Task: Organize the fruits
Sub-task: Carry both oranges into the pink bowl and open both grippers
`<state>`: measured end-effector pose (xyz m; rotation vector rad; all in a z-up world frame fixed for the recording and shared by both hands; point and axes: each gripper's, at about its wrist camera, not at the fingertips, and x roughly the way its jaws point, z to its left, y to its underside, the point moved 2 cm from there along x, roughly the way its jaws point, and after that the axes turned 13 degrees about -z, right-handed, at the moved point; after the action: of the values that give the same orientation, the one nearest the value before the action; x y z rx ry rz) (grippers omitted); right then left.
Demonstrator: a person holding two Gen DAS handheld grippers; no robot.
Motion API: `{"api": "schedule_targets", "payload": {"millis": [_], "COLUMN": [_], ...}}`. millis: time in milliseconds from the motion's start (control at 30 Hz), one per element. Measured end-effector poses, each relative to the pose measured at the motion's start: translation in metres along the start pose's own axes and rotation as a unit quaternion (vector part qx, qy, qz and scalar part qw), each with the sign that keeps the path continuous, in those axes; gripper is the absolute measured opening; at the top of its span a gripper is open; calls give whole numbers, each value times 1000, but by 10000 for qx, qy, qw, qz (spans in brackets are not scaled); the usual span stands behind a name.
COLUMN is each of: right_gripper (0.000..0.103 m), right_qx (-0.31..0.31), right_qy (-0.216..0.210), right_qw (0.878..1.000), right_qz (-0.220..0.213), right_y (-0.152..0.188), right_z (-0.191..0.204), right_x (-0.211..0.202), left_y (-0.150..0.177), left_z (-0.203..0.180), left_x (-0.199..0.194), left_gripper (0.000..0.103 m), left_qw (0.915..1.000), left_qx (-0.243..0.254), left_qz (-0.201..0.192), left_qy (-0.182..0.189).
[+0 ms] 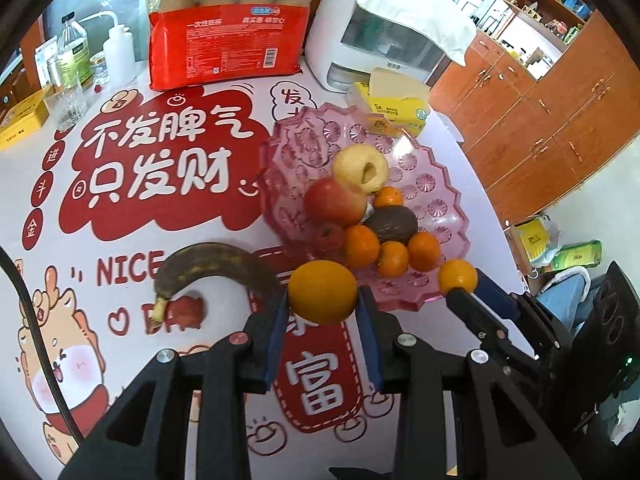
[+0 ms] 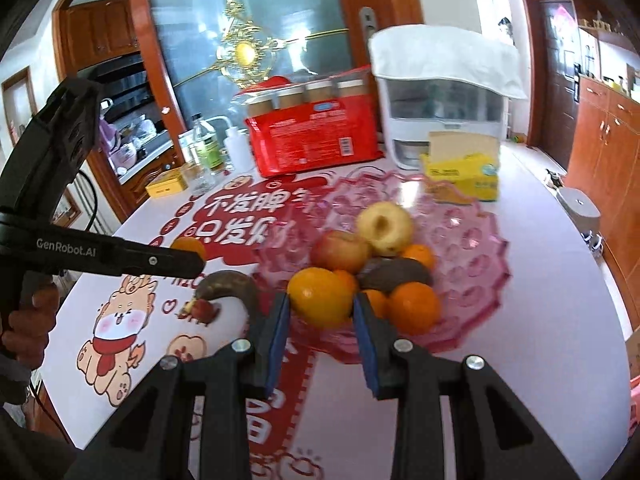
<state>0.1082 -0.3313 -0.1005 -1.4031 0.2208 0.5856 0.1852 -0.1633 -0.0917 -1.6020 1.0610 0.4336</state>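
Observation:
My left gripper (image 1: 323, 300) is shut on an orange (image 1: 323, 293), held above the table just short of the pink glass fruit plate (image 1: 432, 184). My right gripper (image 2: 321, 306) is shut on another orange (image 2: 320, 296) at the plate's near rim (image 2: 472, 320); it also shows in the left wrist view (image 1: 460, 285) with its orange (image 1: 457, 276). The plate holds a yellow apple (image 1: 360, 168), a red apple (image 1: 335, 202), an avocado (image 1: 390, 224) and several small oranges (image 1: 423, 250). A dark overripe banana (image 1: 212, 266) and a small red fruit (image 1: 188, 310) lie on the table at left.
At the back of the table stand a red pack of paper cups (image 1: 224, 36), a white appliance under a cloth (image 1: 380, 36), a yellow tissue box (image 1: 394, 106), bottles (image 1: 74, 54) and a glass (image 1: 70, 106). Wooden cabinets (image 1: 552, 112) stand to the right.

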Motion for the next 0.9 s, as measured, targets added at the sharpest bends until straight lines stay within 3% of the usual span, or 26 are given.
{"api": "schedule_targets", "payload": {"millis": [367,633,733,800,900], "right_gripper": [33,33,34,35,39], "right_qx": [97,255,292,324,347], "right_qy": [234,282,339,366,467], "right_qw": [9994,9986,9982,9979,9975], "right_qz": [248,374,395,415,391], "right_y": [0,5,7,7,7], "right_z": [-63,-81,-82,-82,-82], "right_x": [12,23,26,27,25], "left_y": [-5,-2,-3,-4,-4], "left_z": [-16,-18,-18,-18,-15], "left_x": [46,71,70,67,60], "left_gripper": [32,33,42,54,59], "left_qw": [9998,9993,9995,9996,9996], "left_qx": [-148,-201,-200,-185,-233], "left_qz": [51,219,156,104,29], "left_qy": [-128,-221,-207,-167,-181]}}
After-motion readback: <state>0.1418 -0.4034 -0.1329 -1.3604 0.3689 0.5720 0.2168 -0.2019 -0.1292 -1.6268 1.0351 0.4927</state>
